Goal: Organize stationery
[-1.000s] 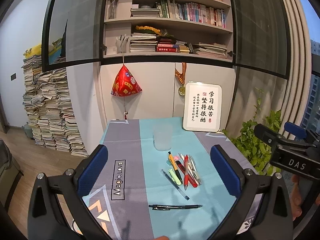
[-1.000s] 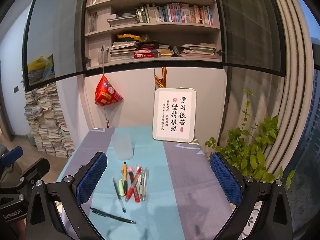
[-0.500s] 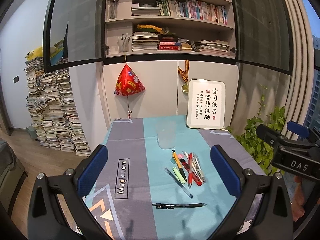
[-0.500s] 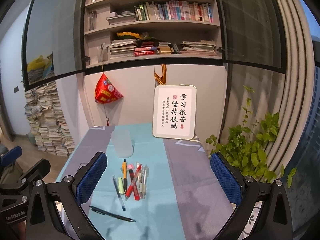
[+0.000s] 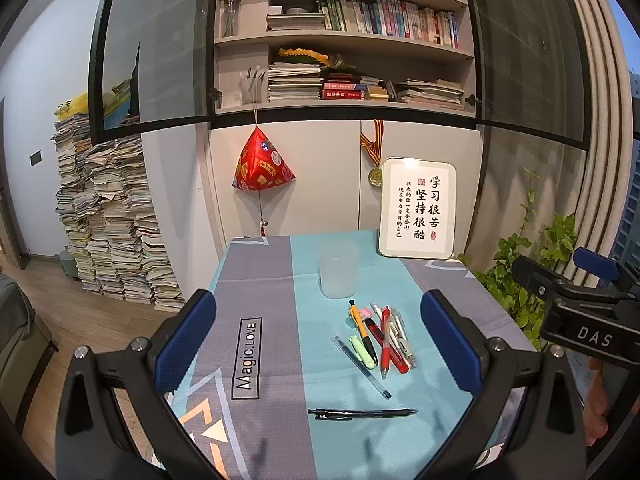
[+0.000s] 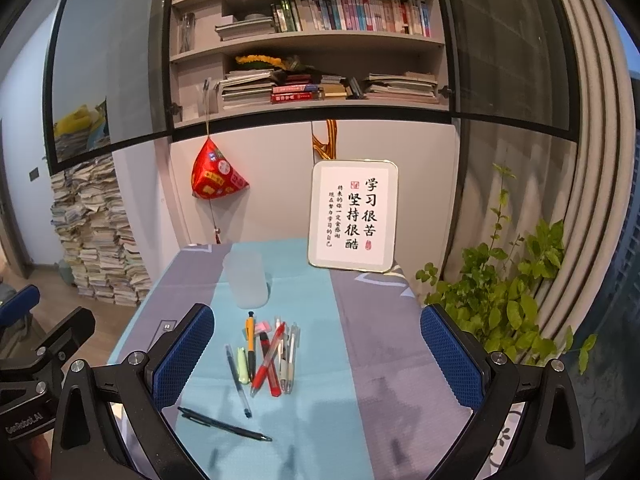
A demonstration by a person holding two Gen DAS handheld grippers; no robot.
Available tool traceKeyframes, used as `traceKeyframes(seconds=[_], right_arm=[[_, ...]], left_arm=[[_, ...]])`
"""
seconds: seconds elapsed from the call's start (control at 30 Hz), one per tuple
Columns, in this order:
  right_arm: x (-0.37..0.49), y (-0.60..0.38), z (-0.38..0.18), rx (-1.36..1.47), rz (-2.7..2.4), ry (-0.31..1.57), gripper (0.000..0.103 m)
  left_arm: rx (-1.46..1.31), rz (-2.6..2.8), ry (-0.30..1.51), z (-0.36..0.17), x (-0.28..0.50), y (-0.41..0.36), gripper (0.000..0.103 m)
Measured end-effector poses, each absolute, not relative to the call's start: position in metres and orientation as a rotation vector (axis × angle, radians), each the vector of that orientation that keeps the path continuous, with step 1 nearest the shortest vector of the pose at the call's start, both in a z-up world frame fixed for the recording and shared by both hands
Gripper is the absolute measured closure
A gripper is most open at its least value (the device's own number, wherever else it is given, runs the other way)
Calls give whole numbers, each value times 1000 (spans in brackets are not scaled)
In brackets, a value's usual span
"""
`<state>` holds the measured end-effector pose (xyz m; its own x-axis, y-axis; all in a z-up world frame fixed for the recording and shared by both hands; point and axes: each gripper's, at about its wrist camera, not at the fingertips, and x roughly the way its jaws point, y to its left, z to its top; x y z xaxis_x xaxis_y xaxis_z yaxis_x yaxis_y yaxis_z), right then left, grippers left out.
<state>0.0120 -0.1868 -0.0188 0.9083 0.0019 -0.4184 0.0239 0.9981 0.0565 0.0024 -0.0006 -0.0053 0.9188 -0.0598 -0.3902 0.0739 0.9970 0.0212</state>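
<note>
Several pens lie on the worktop below bookshelves; both hand-held grippers, left and right, hover spread wide, empty.

The right gripper hung above the desk with its fingers wide apart. Between them lay a cluster of pens, a black pen nearer, and a frosted cup beyond.
</note>
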Motion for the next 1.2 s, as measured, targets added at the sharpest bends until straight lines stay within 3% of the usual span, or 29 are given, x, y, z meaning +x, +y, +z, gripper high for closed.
traceKeyframes(seconds=[1.2], right_arm=[[29, -182, -25, 55, -9, 475, 0]], left_arm=[[34, -61, 427, -11, 18, 4, 1]])
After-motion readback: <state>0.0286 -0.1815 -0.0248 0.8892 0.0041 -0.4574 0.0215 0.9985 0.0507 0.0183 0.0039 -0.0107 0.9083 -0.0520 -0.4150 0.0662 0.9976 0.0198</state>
